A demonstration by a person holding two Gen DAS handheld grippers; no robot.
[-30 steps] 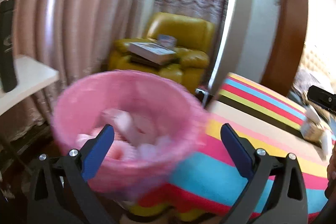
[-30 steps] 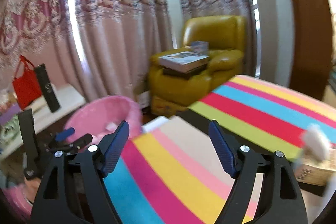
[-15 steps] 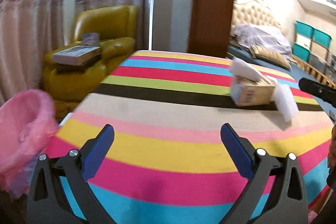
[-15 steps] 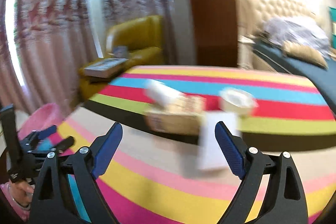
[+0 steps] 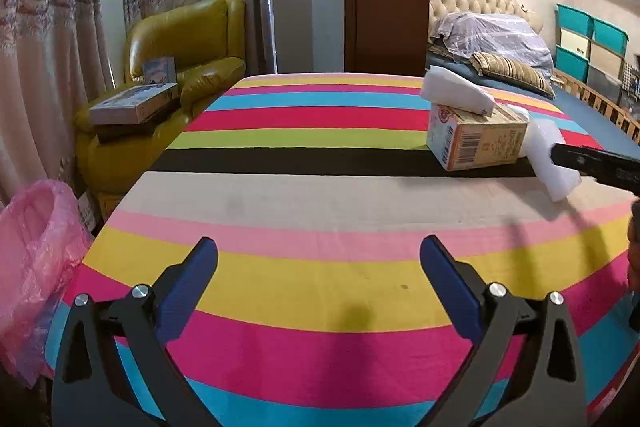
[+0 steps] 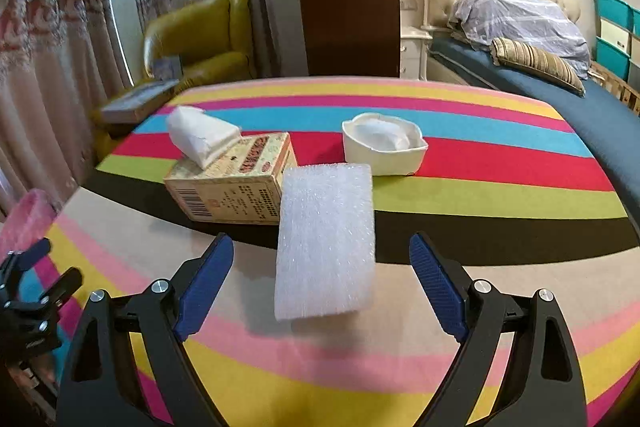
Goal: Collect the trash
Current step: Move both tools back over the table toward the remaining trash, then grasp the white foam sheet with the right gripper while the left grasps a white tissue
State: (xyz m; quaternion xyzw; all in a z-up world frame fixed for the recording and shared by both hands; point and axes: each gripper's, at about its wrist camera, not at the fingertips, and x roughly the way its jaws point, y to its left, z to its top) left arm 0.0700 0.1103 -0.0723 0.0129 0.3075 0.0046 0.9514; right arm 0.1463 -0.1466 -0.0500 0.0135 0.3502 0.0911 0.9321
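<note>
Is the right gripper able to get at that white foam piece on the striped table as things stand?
Probably yes. The right gripper is open and the white foam piece lies straight ahead between its fingers, with nothing over it. The tissue box beside it touches one corner but leaves the long sides free.

White foam sheet (image 6: 325,239) against tissue box (image 6: 232,183)
</note>
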